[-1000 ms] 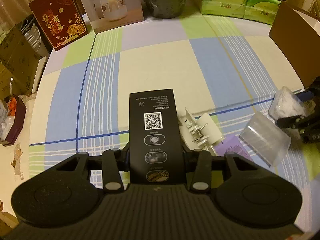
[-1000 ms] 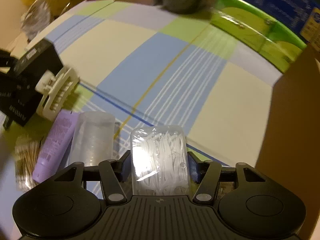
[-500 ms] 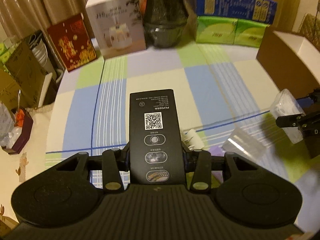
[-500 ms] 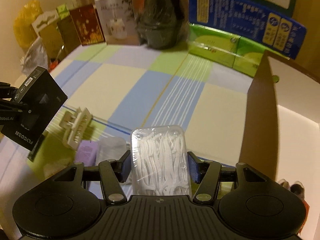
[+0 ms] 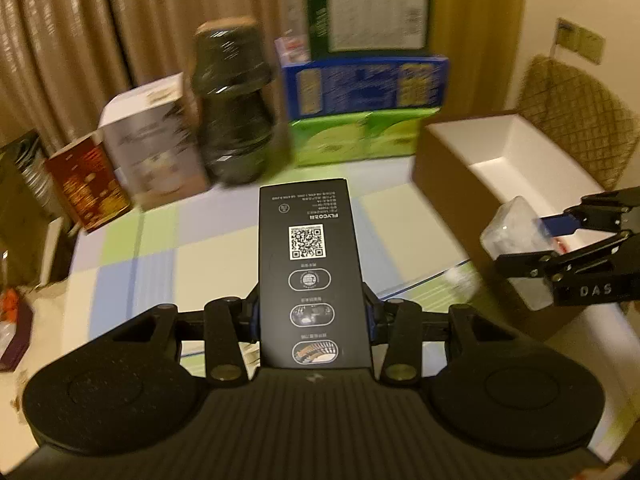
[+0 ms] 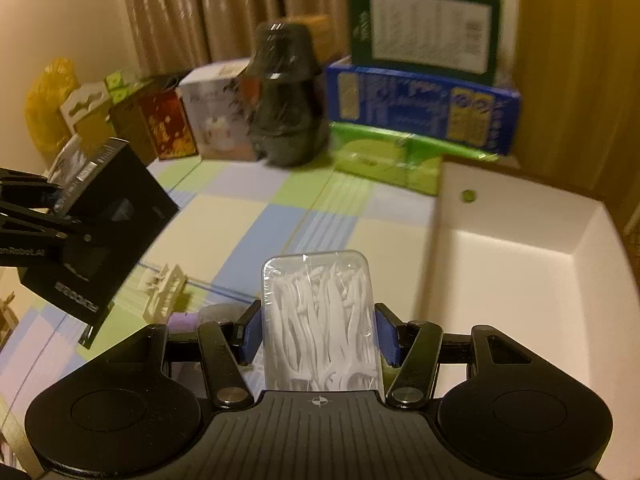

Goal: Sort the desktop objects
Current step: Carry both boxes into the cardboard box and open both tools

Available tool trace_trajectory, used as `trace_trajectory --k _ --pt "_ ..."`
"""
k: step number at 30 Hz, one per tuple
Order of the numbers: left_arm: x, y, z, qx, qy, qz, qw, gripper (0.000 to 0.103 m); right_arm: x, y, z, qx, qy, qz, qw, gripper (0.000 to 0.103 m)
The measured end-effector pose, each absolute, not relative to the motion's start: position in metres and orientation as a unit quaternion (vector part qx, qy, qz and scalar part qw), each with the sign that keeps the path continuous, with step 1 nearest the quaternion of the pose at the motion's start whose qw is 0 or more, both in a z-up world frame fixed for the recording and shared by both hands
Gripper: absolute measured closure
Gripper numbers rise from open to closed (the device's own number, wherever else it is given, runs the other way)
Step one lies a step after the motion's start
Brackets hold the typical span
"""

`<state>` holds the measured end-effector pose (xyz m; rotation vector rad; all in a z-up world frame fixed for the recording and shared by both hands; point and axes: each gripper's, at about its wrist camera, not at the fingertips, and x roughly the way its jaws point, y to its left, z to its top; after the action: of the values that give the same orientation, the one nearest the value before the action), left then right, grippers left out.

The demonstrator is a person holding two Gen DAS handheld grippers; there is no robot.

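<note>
My left gripper (image 5: 312, 316) is shut on a black box with a QR code (image 5: 311, 264) and holds it high above the checked tablecloth (image 5: 216, 240). My right gripper (image 6: 318, 336) is shut on a clear case of white floss picks (image 6: 318, 312), raised beside the open brown cardboard box with a white inside (image 6: 520, 264). The right gripper with its case (image 5: 516, 232) shows at the right of the left wrist view, above that box (image 5: 508, 152). The black box (image 6: 100, 232) shows at the left of the right wrist view.
A white clip-like piece (image 6: 164, 292) and a purple tube (image 6: 182, 322) lie on the cloth below. Along the back stand a red packet (image 5: 86, 184), a white carton (image 5: 156, 144), a dark wrapped jar (image 5: 234, 108) and green and blue boxes (image 5: 360, 120).
Both grippers have risen well above the table with their objects. The views have tilted up towards the back wall, and the right gripper has moved closer to the cardboard box.
</note>
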<state>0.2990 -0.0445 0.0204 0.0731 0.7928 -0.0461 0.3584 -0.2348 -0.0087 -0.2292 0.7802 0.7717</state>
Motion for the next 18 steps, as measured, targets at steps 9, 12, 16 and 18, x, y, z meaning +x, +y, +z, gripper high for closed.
trace_trajectory --k 9,12,16,18 --pt "0.322 -0.125 0.042 0.05 0.362 -0.105 0.925 0.065 0.364 -0.302 0.018 -0.086 0.354 0.316 0.876 0.049" --pt "0.33 -0.149 0.046 0.053 0.357 -0.129 0.924 0.065 0.369 -0.323 0.02 -0.077 0.356 0.3 0.882 0.049" --pt "0.347 -0.18 0.05 0.05 0.354 -0.153 0.921 0.065 0.381 -0.348 0.02 -0.073 0.36 0.28 0.887 0.049" --pt "0.359 -0.193 0.049 0.048 0.357 -0.162 0.919 0.065 0.39 -0.357 0.019 -0.073 0.363 0.273 0.888 0.049"
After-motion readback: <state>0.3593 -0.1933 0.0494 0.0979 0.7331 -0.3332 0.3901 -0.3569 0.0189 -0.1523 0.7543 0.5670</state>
